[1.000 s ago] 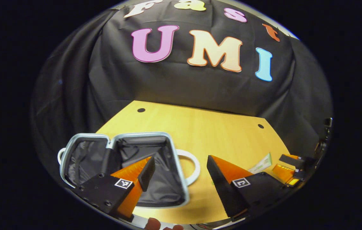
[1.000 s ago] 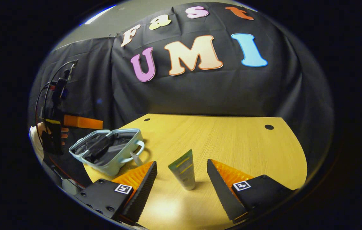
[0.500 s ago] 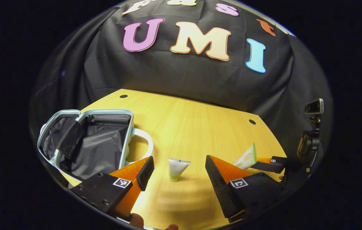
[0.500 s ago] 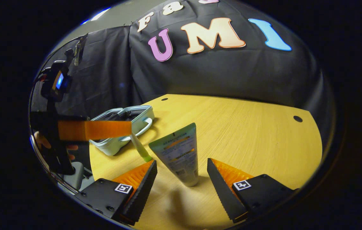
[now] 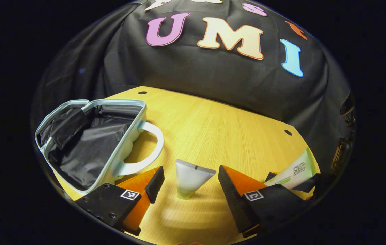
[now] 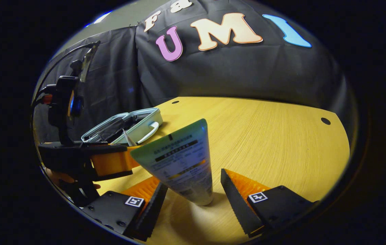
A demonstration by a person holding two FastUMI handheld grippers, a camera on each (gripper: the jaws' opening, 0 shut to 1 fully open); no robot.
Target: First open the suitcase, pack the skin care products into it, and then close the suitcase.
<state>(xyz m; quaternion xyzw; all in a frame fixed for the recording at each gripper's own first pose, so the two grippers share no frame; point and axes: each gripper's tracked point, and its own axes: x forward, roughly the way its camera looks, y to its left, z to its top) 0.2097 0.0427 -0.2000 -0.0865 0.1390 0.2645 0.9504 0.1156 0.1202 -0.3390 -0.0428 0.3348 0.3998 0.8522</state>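
You had the suitcase open & empty, so step 1 was done. Your left gripper was wide open round the small tube, your right gripper open round the big tube. Both tubes stood on the table. Packing & closing were left.

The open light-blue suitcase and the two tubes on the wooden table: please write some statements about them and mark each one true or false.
1. The light-blue suitcase with black lining lies open. True.
2. The small white tube stands between the left gripper fingers. True.
3. The left gripper is shut on it. False: both fingers stand apart from it.
4. The large green-and-white tube lies inside the suitcase. False: it stands cap-down on the yellow wooden table.
5. The right gripper is open. True.
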